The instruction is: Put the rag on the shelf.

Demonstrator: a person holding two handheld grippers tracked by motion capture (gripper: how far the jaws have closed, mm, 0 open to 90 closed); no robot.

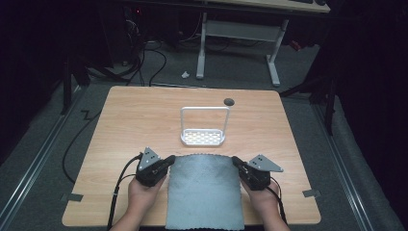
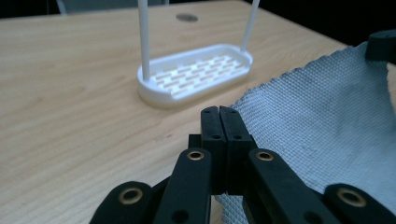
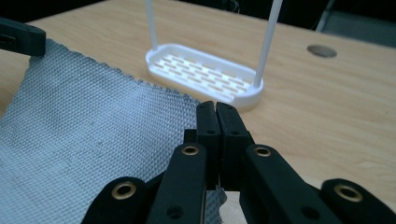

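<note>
A grey woven cloth (image 1: 204,192) lies on the wooden table (image 1: 125,125) between the person's hands, its near edge hanging over the table front. My left gripper (image 1: 169,160) is shut on the cloth's far left corner, and my right gripper (image 1: 235,161) is shut on its far right corner. In the left gripper view the shut jaws (image 2: 219,109) pinch the cloth (image 2: 327,121), which rises toward the right gripper (image 2: 380,44). The right gripper view has its own gripper (image 3: 215,105) closed at the cloth's (image 3: 93,135) edge, with the left gripper (image 3: 18,39) holding the other corner.
A white slotted tray with a tall wire hoop handle (image 1: 203,137) stands just beyond the cloth at the table's middle (image 2: 196,74) (image 3: 205,74). A round cable hole (image 1: 229,101) sits behind it. Another desk's legs (image 1: 274,62) stand farther back on the floor.
</note>
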